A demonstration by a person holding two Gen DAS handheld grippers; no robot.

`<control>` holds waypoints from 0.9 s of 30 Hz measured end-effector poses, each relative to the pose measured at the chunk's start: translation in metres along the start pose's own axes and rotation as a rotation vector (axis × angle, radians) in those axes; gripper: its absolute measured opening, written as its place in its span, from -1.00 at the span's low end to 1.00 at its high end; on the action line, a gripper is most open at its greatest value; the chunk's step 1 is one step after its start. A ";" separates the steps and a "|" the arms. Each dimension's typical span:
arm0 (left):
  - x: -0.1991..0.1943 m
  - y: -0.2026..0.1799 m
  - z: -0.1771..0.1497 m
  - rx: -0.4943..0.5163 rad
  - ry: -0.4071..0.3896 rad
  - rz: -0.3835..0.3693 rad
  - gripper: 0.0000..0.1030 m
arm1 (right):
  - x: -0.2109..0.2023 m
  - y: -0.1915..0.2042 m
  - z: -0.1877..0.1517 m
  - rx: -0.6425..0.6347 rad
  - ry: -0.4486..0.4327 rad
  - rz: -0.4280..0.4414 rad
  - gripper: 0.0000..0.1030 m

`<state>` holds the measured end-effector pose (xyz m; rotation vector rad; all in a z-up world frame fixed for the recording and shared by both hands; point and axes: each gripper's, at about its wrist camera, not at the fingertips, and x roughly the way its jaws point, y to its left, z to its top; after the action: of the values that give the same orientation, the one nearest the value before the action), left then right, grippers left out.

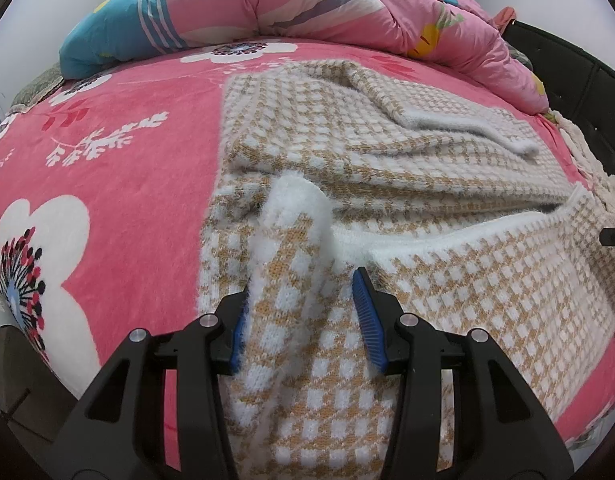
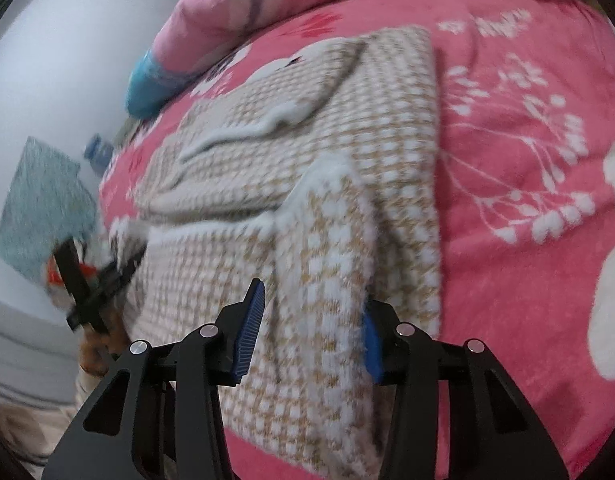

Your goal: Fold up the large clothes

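Observation:
A fuzzy tan-and-white checked sweater [image 1: 427,160] lies spread on the bed, partly folded over itself. One sleeve [image 1: 295,240], ending in a white cuff, runs up as a raised ridge between the blue pads of my left gripper [image 1: 303,284], which is shut on it. In the right wrist view, which is blurred, the other sleeve [image 2: 327,220] of the sweater [image 2: 267,152] fills the space between the pads of my right gripper [image 2: 313,296]. The right-hand pad is sunk into the fuzz. The left gripper [image 2: 107,268] also shows as a dark blur at the sweater's left edge.
A pink floral bedspread [image 1: 147,180] covers the bed. A rolled pink and blue quilt [image 1: 307,4] lies along the far side. A dark bed frame [image 1: 567,80] borders the right. Beside the bed are a teal mat [image 2: 39,200] and a bottle [image 2: 99,152].

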<state>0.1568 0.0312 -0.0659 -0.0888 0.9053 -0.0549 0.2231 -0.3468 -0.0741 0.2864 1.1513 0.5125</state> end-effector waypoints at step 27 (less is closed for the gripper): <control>-0.002 -0.002 -0.001 0.005 -0.010 0.011 -0.14 | 0.047 0.032 0.020 -0.106 0.008 -0.318 -0.55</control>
<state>0.1548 0.0292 -0.0646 -0.0788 0.8958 -0.0462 0.2489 -0.2942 -0.0882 0.0078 1.1470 0.2931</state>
